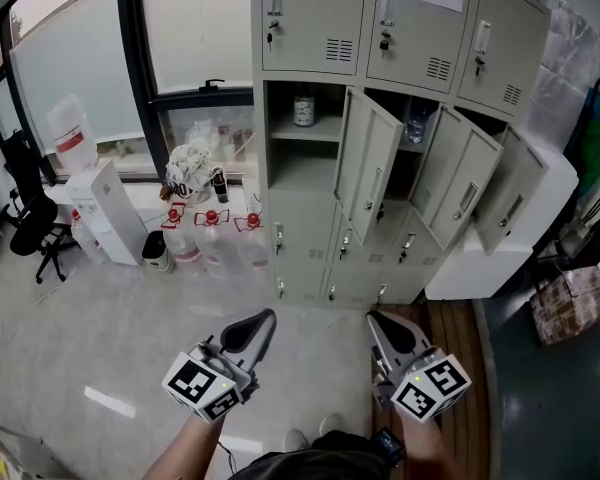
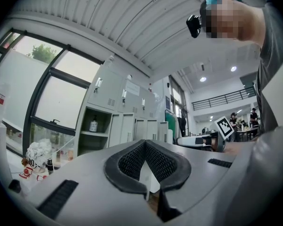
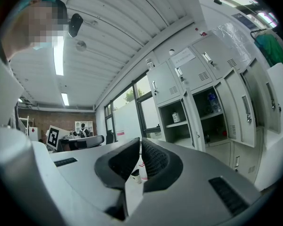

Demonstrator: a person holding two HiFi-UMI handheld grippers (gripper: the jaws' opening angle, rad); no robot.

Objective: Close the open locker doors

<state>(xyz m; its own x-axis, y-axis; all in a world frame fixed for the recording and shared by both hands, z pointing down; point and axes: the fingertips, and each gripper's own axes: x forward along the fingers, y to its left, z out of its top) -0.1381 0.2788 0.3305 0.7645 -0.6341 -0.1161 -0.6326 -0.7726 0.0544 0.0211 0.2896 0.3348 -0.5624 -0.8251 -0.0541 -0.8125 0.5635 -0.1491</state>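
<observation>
Left gripper [image 2: 144, 142]: jaws closed, pad tips meeting, nothing between them. Right gripper [image 3: 140, 140]: jaws also brought together, at most a sliver between the tips, empty too. In the head view both are held low and close to the person's body, left gripper [image 1: 263, 320] and right gripper [image 1: 373, 320], tips pointing toward the locker bank [image 1: 310, 258] and well apart from it. Neither touches anything.

Locker bank stands ahead against the wall, beside the window [image 1: 195, 38]. Top row doors are closed, and the bottom row looks closed. The middle row has 3 doors swung out: left open door [image 1: 370, 163], middle open door [image 1: 460, 183], right open door [image 1: 515, 203]. A jar [image 1: 303, 108] sits on the shelf in the left open compartment, and a bottle [image 1: 415, 123] in the next one.

Water jugs [image 1: 210, 238] stand on the floor just left of the lockers, with a water dispenser [image 1: 110, 208] and an office chair [image 1: 30, 218] further left.

Progress: 0 of 3 open doors closed as far as visible, so all 3 are left. Judged step: approach, no contact yet. The left open door looks nearest.
</observation>
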